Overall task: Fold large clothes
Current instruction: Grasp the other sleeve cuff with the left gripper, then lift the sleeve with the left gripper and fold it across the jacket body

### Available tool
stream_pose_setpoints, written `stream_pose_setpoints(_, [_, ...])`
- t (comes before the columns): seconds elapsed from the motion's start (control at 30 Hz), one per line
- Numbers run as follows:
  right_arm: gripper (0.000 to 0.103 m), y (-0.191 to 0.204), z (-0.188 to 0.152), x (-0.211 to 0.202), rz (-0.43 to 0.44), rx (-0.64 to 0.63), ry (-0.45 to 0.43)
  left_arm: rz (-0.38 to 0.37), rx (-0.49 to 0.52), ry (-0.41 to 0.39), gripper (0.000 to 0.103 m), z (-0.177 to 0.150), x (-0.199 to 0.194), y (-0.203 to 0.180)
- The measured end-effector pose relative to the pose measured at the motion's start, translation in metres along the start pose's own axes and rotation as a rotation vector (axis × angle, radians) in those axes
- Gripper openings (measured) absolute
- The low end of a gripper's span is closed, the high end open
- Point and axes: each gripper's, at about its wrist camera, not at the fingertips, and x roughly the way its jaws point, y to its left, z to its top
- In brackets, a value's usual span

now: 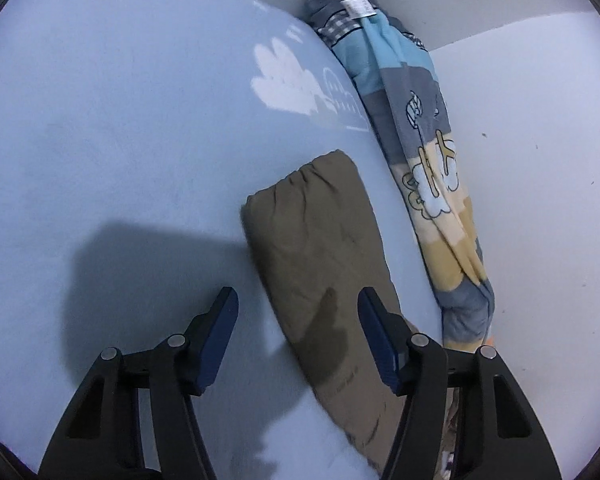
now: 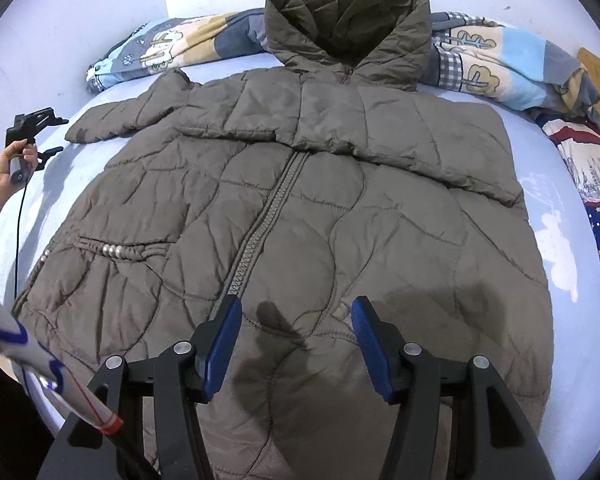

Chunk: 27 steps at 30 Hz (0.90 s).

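Two hand-held grippers agape, jacket (image 2: pixel 300 208) flat, sleeve (image 1: pixel 320 248) outstretched

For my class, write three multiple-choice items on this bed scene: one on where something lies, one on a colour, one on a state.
1. Where does the hood of the olive-brown quilted hooded jacket rest?
A. against the rolled patterned blanket
B. on the floor
C. in a drawer

2. What colour is the light blue bedsheet?
A. red
B. light blue
C. black

3. How does the right gripper stand?
A. shut on the zip
B. open above the hem
C. out of view

Key: 1 A, the hood overlaps the blanket; 2 B, both views show pale blue; 3 B, its jaws are apart, holding nothing.
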Motion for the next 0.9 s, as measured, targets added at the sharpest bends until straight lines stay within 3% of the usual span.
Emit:
stream_pose_setpoints(0.13, [0.062, -0.005, 0.0, 0.01, 0.007, 0.02, 0.023, -0.05, 0.042, -0.042, 0.058, 0.004, 0.015, -0.007])
stream_pose_setpoints(0.17, [0.062, -0.007, 0.0, 0.012, 0.01, 0.028, 0.03, -0.038, 0.056, -0.055, 0.038, 0.004, 0.017, -0.009])
stream_pose_setpoints(0.23, [0.062, -0.009, -0.001, 0.014, 0.016, 0.041, 0.033, -0.002, 0.089, -0.077, 0.015, 0.002, 0.021, -0.013])
stream_pose_setpoints(0.43, [0.062, -0.013, 0.0, 0.011, 0.012, 0.058, 0.021, 0.039, 0.18, -0.132, 0.014, -0.007, 0.01, -0.035])
stream_pose_setpoints(0.7, [0.062, -0.033, 0.007, -0.011, 0.03, 0.167, -0.032, 0.013, 0.299, -0.15, 0.013, -0.033, -0.034, -0.1])
stream_pose_setpoints(0.9, [0.062, -0.046, 0.014, -0.033, 0.007, 0.211, -0.097, -0.053, 0.436, -0.162, 0.013, -0.077, -0.079, -0.169])
